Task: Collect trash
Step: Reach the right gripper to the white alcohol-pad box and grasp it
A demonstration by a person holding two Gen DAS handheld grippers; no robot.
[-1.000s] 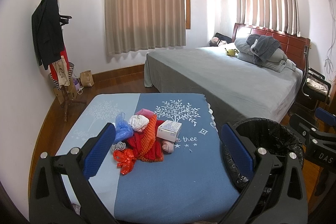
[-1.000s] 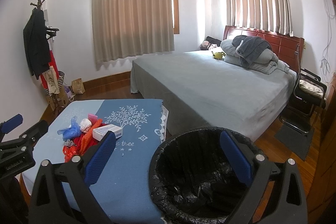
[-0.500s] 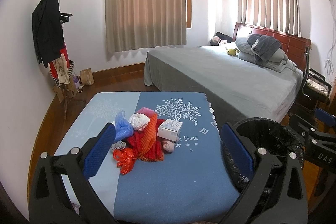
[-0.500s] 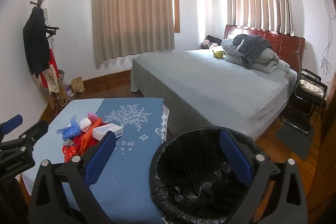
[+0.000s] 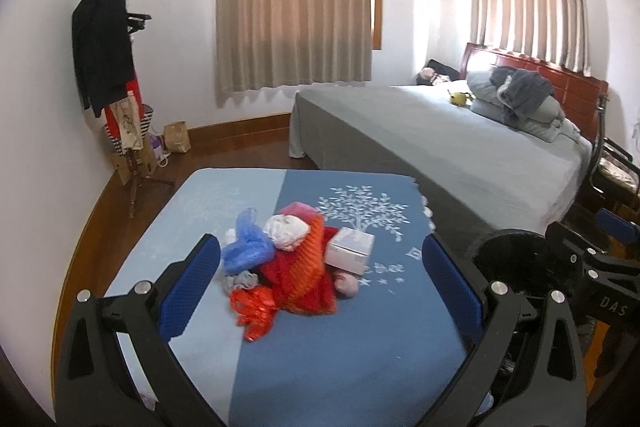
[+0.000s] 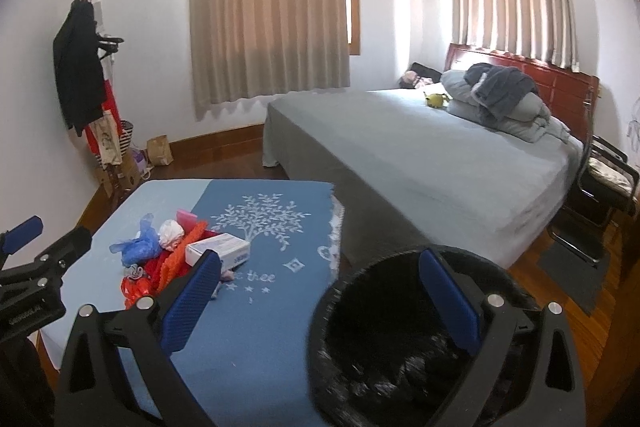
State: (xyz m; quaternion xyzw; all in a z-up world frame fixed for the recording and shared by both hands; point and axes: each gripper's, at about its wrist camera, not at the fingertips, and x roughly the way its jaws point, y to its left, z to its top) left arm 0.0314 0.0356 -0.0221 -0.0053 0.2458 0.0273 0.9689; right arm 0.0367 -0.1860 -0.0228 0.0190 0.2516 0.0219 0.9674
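Note:
A pile of trash (image 5: 294, 265) lies on a blue tablecloth (image 5: 328, 347): a blue plastic bag (image 5: 248, 249), a white wad (image 5: 287, 231), orange and red netting (image 5: 308, 267), a red wrapper (image 5: 254, 311) and a small white box (image 5: 350, 251). My left gripper (image 5: 320, 283) is open and empty, above and short of the pile. My right gripper (image 6: 320, 299) is open and empty, over the rim of a black-lined trash bin (image 6: 384, 347) right of the table. The pile (image 6: 168, 251) also shows in the right wrist view.
A large bed (image 6: 420, 163) with grey sheets and pillows stands behind the table and bin. A coat rack (image 5: 116, 87) with clothes stands by the left wall, paper bags at its foot. A chair (image 6: 604, 183) stands at the far right.
Both grippers have moved slightly forward and down toward the table; the pile and bin look larger. Both stay open and empty.

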